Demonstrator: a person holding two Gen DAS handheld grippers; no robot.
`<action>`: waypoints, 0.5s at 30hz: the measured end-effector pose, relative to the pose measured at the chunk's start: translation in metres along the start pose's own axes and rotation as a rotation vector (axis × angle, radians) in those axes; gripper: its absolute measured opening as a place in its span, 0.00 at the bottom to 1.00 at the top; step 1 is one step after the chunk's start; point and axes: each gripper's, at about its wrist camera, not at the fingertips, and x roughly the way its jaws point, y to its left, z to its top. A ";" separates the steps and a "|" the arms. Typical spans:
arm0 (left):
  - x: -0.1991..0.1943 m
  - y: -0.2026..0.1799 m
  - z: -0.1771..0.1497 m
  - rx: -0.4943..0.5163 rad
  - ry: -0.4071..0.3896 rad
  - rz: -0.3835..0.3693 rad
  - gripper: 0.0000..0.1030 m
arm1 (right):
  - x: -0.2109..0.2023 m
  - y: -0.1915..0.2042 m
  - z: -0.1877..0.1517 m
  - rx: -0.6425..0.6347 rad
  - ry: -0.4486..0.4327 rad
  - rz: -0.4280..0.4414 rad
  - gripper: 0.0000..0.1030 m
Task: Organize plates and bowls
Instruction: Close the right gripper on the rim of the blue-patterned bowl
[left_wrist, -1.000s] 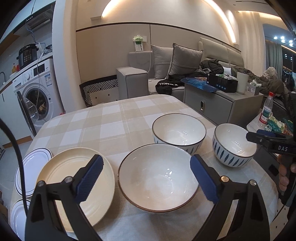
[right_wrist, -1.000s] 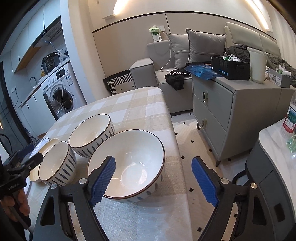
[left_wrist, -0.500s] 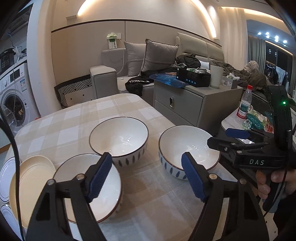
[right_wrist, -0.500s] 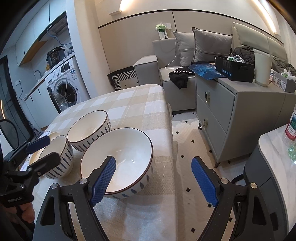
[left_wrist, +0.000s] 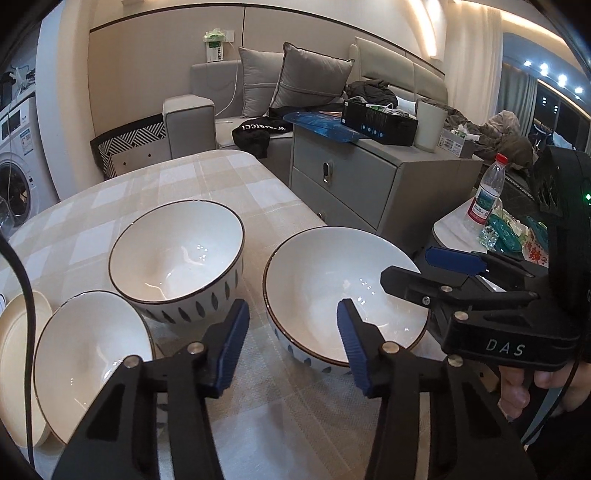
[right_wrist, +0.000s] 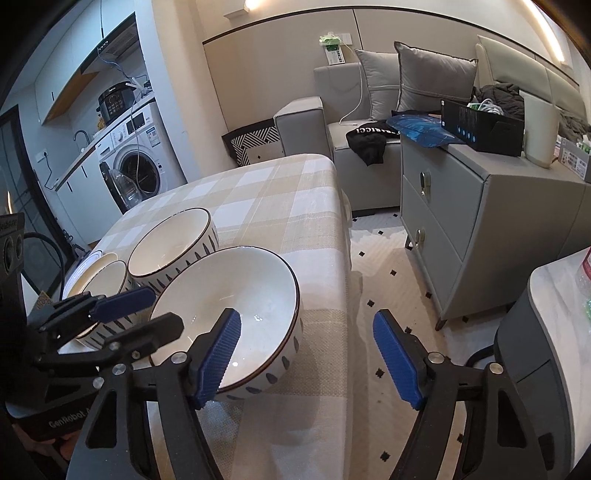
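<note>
Since half a second ago the left gripper (left_wrist: 291, 332) is sitting closer to the right-hand bowl (left_wrist: 332, 280), and its jaws are standing narrower than before, still open, straddling that bowl's near-left rim: left pad outside the wall, right pad (left_wrist: 351, 343) over the inside. Contact with the rim: cannot tell.

Right gripper (right_wrist: 306, 354) is holding its jaws wide apart, gripping nothing. Its left pad (right_wrist: 218, 354) is showing over the near inside of the same bowl (right_wrist: 236, 302); its right pad is hanging past the table edge, over the floor. In the left wrist view this gripper (left_wrist: 443, 269) is entering from 3 o'clock, its fingers reaching over the bowl's right rim.

Bowls on the checked tablecloth (left_wrist: 177, 181), left wrist view:
- right-hand bowl at 3 o'clock of centre, upright, near the table's right edge
- middle bowl (left_wrist: 177, 254) at 10 o'clock of it, upright, just beside it, a narrow gap showing
- third bowl (left_wrist: 88, 350) at 8 o'clock, tilted, just beside the middle bowl; touching or not, cannot tell
- cream plate (left_wrist: 18, 332) at 9 o'clock, partly under the third bowl's left side

Right wrist view: middle bowl (right_wrist: 173, 243) at 11 o'clock of the near bowl; left gripper (right_wrist: 122, 317) coming in from 9 o'clock, covering part of the third bowl (right_wrist: 103, 277)
</note>
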 end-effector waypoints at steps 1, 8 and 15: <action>0.001 0.000 -0.001 -0.004 0.006 -0.002 0.43 | 0.003 0.000 0.001 0.001 0.003 0.002 0.70; 0.011 0.001 -0.002 -0.020 0.024 -0.007 0.34 | 0.024 0.001 0.002 0.008 0.053 0.007 0.45; 0.014 0.005 0.000 -0.030 0.037 -0.006 0.31 | 0.030 0.007 0.001 0.023 0.070 0.058 0.29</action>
